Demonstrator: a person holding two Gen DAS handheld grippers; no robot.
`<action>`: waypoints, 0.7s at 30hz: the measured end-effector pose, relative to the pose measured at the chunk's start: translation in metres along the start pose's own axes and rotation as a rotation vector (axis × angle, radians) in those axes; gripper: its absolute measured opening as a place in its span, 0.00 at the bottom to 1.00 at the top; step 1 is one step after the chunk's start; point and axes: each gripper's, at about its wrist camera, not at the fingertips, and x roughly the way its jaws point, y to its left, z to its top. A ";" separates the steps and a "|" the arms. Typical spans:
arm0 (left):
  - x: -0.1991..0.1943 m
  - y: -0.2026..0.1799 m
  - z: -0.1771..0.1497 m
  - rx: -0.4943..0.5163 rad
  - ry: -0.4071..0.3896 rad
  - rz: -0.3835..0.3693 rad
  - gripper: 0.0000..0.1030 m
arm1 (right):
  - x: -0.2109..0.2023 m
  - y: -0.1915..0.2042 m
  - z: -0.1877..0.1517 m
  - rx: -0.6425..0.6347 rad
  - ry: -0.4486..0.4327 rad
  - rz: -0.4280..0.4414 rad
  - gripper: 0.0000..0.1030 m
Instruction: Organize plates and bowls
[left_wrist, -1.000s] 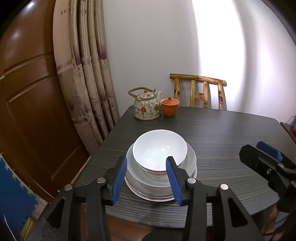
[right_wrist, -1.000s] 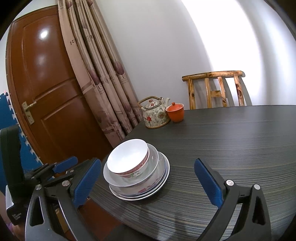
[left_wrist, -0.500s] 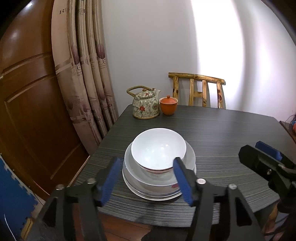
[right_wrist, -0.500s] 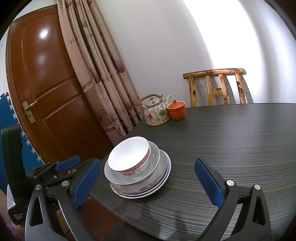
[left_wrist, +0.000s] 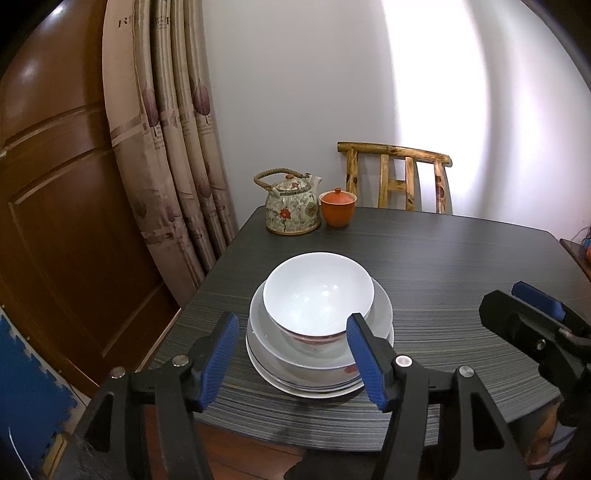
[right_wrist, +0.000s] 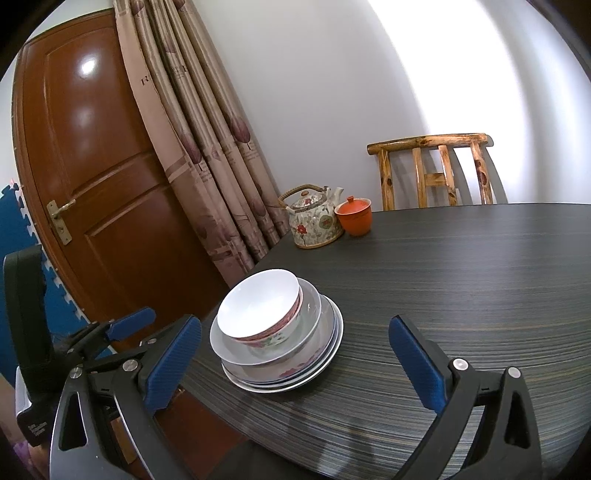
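A white bowl (left_wrist: 317, 291) with a red floral outside sits on top of a stack: a wider white bowl (left_wrist: 380, 314) under it, then plates (left_wrist: 325, 387) on the dark table (left_wrist: 443, 266). The stack also shows in the right wrist view, with the top bowl (right_wrist: 258, 302) and plates (right_wrist: 295, 376). My left gripper (left_wrist: 291, 362) is open and empty, just in front of the stack at the table's near edge. My right gripper (right_wrist: 291, 365) is open and empty, to the right of the stack; it shows in the left wrist view (left_wrist: 532, 314).
A floral teapot (left_wrist: 291, 206) and an orange lidded cup (left_wrist: 338, 206) stand at the table's far left corner. A wooden chair (left_wrist: 395, 177) is behind the table. Curtains (left_wrist: 173, 129) and a brown door (left_wrist: 66, 221) are to the left.
My left gripper's jaws have opened wider, from narrow to spanning the top bowl's width. The right gripper has drifted slightly, still open.
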 end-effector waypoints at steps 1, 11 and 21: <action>-0.002 -0.001 -0.001 0.001 -0.001 0.002 0.61 | 0.000 0.000 0.000 -0.001 0.001 0.000 0.98; 0.000 0.001 -0.001 0.002 0.008 0.007 0.61 | 0.001 -0.001 -0.002 -0.006 0.009 0.006 0.99; 0.003 0.002 -0.001 0.007 0.016 0.010 0.61 | 0.002 -0.001 -0.003 -0.001 0.018 0.009 0.99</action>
